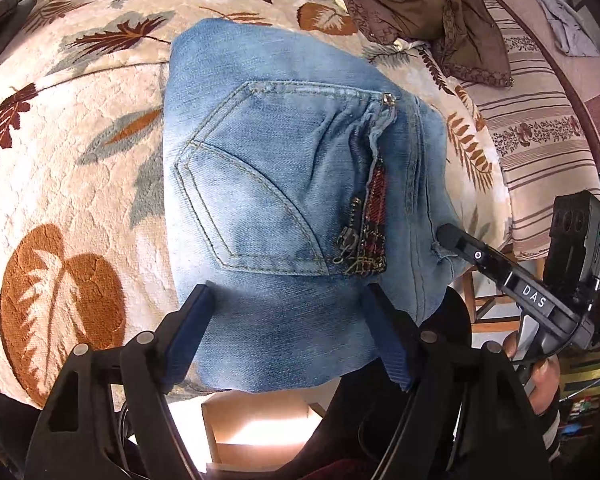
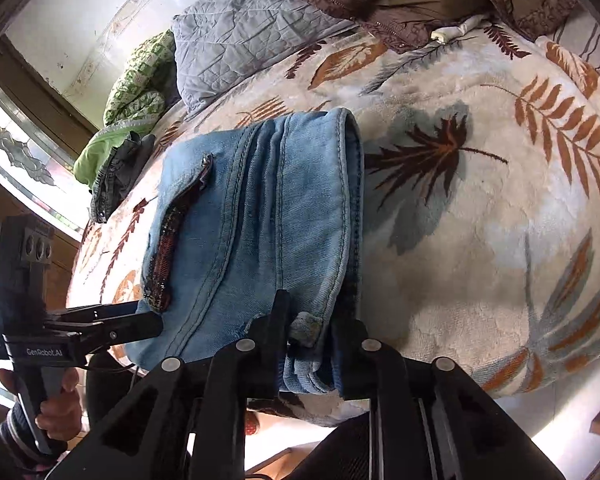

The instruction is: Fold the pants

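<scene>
Light blue jeans (image 1: 268,168) lie folded into a compact stack on the leaf-print bedspread, back pocket and a red beaded zipper trim facing up. They also show in the right wrist view (image 2: 268,216). My left gripper (image 1: 288,300) is open, its blue-padded fingers straddling the near edge of the stack. My right gripper (image 2: 312,328) is shut on the thick folded edge of the jeans; its tip also shows in the left wrist view (image 1: 446,236) at the jeans' right edge. The left gripper shows at the left of the right wrist view (image 2: 152,324).
The leaf-print blanket (image 1: 80,160) covers the bed. A brown garment (image 1: 428,8) and grey quilted pillow (image 2: 240,28) lie at the far side. A green cloth and dark garment (image 2: 120,152) sit at the bed's far corner. A striped cover (image 1: 540,132) lies right.
</scene>
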The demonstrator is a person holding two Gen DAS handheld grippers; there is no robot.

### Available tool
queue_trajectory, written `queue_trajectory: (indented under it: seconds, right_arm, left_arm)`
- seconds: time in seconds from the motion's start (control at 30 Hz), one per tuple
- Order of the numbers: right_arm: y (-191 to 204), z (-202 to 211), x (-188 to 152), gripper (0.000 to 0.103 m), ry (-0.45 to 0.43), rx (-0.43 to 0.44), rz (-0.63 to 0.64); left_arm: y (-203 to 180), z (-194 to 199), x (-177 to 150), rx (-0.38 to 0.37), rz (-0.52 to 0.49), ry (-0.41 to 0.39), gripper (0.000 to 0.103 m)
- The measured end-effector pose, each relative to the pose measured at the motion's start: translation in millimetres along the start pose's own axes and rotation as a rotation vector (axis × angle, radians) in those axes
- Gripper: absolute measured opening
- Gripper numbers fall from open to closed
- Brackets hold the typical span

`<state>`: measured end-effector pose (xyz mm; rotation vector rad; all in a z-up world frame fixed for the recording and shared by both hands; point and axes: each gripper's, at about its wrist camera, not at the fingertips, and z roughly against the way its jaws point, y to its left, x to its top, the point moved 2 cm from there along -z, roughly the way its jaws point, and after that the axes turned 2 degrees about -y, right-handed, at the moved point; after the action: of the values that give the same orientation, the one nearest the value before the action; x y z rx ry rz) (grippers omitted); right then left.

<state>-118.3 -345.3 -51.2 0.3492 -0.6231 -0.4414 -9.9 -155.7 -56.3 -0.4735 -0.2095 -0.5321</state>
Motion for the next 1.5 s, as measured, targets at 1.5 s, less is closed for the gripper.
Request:
queue_trajectory:
  seconds: [1.5]
  right_arm:
    - [-25.7,-13.6,67.2,0.039,-0.015,-0.048,-0.112]
  left_arm:
    - [16.3,-21.2,88.0,0.107,0.099,-0.127,0.076]
